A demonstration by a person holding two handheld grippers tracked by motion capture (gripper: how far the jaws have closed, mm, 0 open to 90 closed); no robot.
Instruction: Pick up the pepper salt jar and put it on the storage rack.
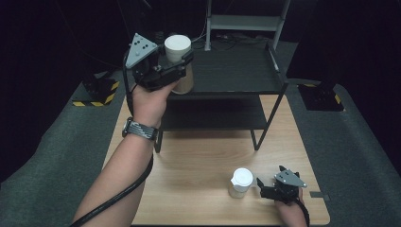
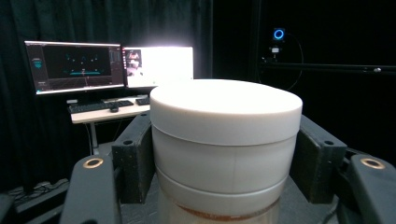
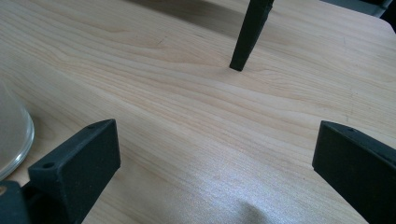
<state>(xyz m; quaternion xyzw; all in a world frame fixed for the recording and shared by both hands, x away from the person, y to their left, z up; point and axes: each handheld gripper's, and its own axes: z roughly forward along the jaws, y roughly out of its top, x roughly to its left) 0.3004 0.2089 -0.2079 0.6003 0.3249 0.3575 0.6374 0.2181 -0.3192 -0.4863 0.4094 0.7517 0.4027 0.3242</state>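
- My left claw (image 1: 182,64) is closed on a white-lidded jar (image 1: 178,47); in the left gripper view its two black jaws press on both sides of the jar (image 2: 224,140), just under the white lid
- I hold this jar upright, above the left end of the top shelf of a black rack (image 1: 236,71), and I cannot tell if its bottom touches the shelf
- The grey three-cornered plate (image 1: 140,47) of this claw sits left of the jar, and its cable (image 1: 118,198) runs down along my left forearm
- My right claw (image 1: 260,185) is open and has hold of nothing; in the right gripper view the jaws stand wide apart with only bare wood between them
- It rests low over the wooden surface (image 1: 198,161), near the front right corner
- A second jar with white lid (image 1: 241,182) stands on the surface just beside the right claw, on its left, not between the jaws
- In the right gripper view a clear rounded edge (image 3: 14,135) of this jar shows at the left border, and a black leg of the rack (image 3: 250,35) stands on the wood farther off
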